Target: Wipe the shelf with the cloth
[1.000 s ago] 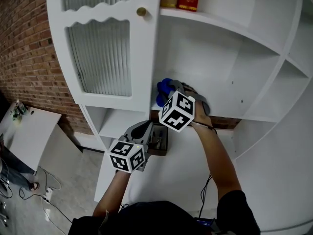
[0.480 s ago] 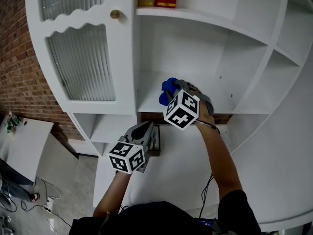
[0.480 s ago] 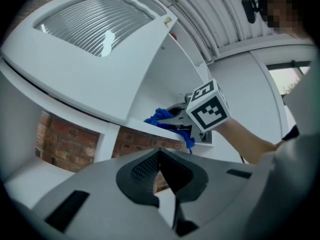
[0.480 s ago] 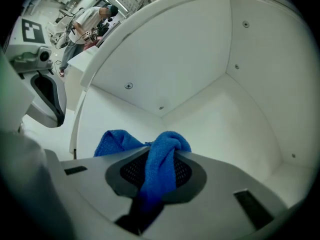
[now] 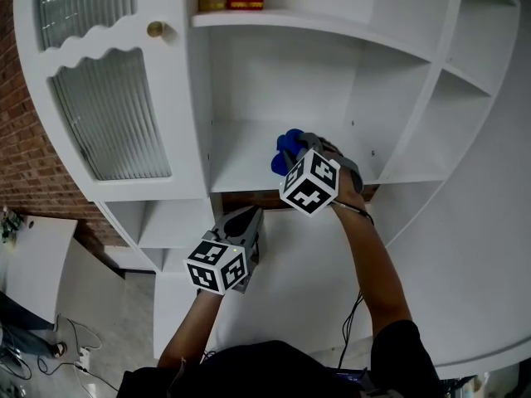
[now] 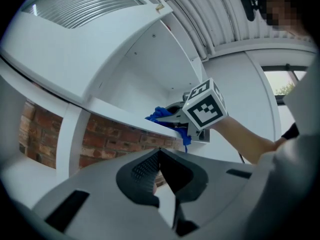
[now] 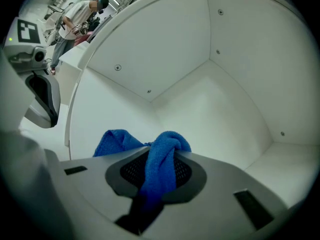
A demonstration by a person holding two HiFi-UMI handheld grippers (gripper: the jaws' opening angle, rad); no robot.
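At the left, the ribbed-glass door [image 5: 108, 110] is seen shut, and a shift can be measured against it. A second ago the cloth [image 5: 280, 164] was held close beside the door's edge, whereas now it is found nearer the middle of the open compartment. Below the shelf [image 5: 241, 152], the left gripper [image 5: 247, 216] is held with its jaws together and nothing between them. It has been kept low and idle, clear of the board. Further right, the right gripper [image 5: 297, 146] is clamped on the blue cloth. One fold is bunched up over the jaws while the rest is laid at the shelf's front edge. A rightward stroke is thus judged to be under way, with the left portion covered and the right half and back corner left to be wiped.
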